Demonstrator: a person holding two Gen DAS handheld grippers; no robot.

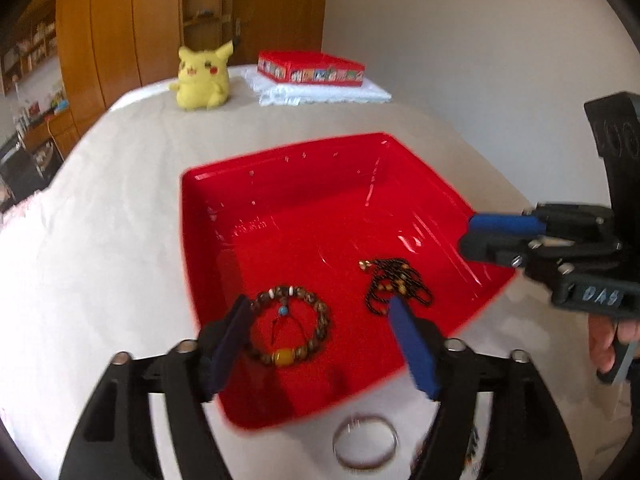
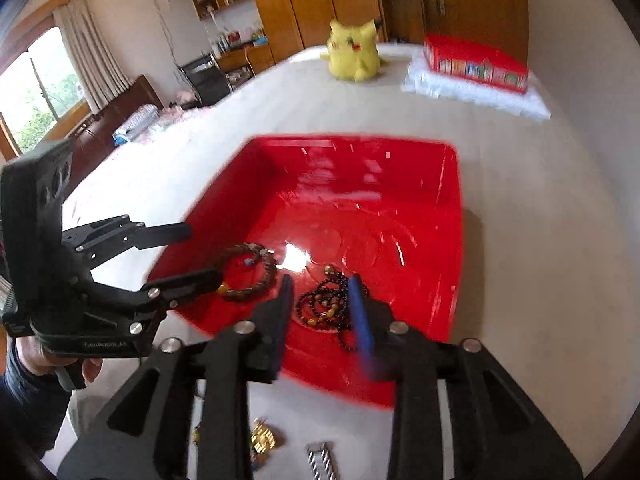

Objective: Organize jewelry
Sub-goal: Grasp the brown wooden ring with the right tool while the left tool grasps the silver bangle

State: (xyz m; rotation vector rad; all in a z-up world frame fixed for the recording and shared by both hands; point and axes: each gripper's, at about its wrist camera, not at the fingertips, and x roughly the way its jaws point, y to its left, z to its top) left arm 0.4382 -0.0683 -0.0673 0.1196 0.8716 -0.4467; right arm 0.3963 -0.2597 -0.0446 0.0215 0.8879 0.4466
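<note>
A red tray sits on the cloth-covered table. In it lie a brown bead bracelet with a yellow bead, and to its right a dark bead necklace in a heap. My left gripper is open wide over the tray's near left part, the bracelet lying loose below and between its fingers. My right gripper is open over the necklace, its pads not pressing on it.
A silver bangle lies on the table in front of the tray, with a gold piece and a silver watch band nearby. At the far end stand a yellow plush toy and a red box on white cloth.
</note>
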